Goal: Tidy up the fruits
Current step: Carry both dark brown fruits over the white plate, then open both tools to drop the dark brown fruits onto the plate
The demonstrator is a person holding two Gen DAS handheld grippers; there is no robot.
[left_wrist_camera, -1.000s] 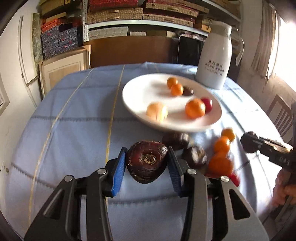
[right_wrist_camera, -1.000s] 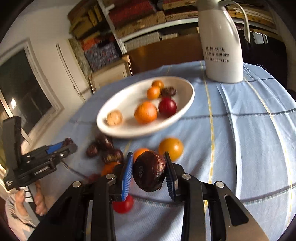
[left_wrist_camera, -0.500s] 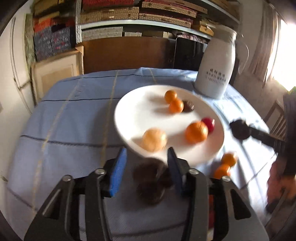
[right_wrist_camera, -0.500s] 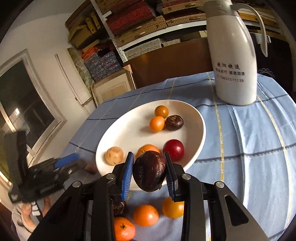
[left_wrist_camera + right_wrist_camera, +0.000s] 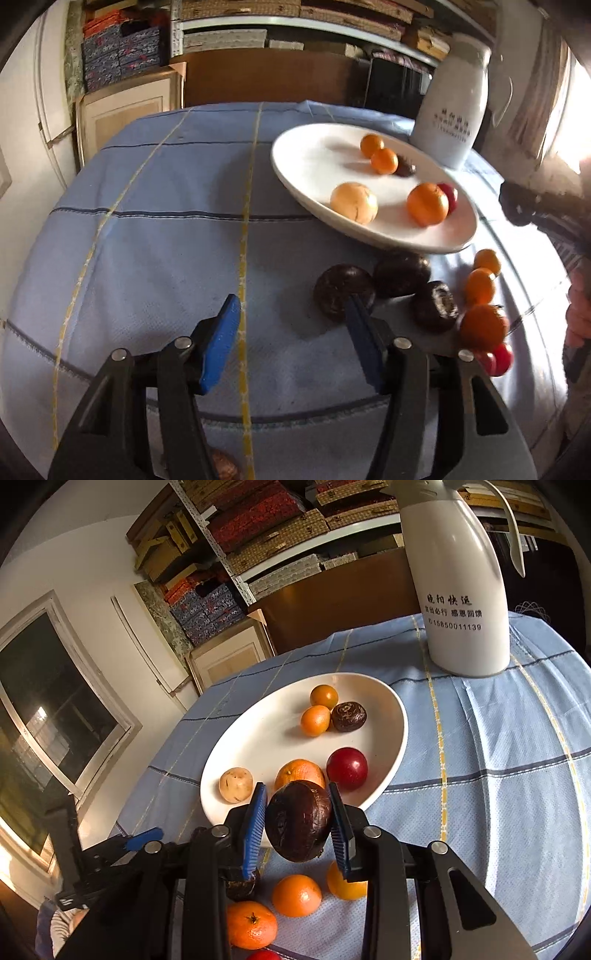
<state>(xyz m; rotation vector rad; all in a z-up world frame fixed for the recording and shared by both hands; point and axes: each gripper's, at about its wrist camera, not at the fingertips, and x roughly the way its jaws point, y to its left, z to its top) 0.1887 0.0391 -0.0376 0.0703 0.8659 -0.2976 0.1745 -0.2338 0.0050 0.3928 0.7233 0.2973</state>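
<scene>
A white oval plate [image 5: 314,158] [image 5: 266,727] holds oranges, a red fruit, a pale round fruit and a dark fruit. My left gripper [image 5: 291,332] is open and empty above the blue cloth. A dark passion fruit [image 5: 341,291] lies just beyond its right finger, beside two more dark fruits and several oranges [image 5: 480,286]. My right gripper [image 5: 298,825] is shut on a dark passion fruit [image 5: 298,825] and holds it above the plate's near rim. Loose oranges [image 5: 295,895] lie on the cloth below it. The left gripper shows at the lower left of the right wrist view [image 5: 144,838].
A tall white thermos jug [image 5: 461,590] [image 5: 454,110] stands behind the plate at the table's far right. The round table carries a blue checked cloth [image 5: 166,240]. Shelves with boxes and a brown cabinet stand behind the table. A small brown object [image 5: 223,467] lies at the near edge.
My left gripper has opened and let go of its dark fruit, which now lies on the cloth by the other dark fruits. My right gripper has carried its passion fruit forward to the plate's rim.
</scene>
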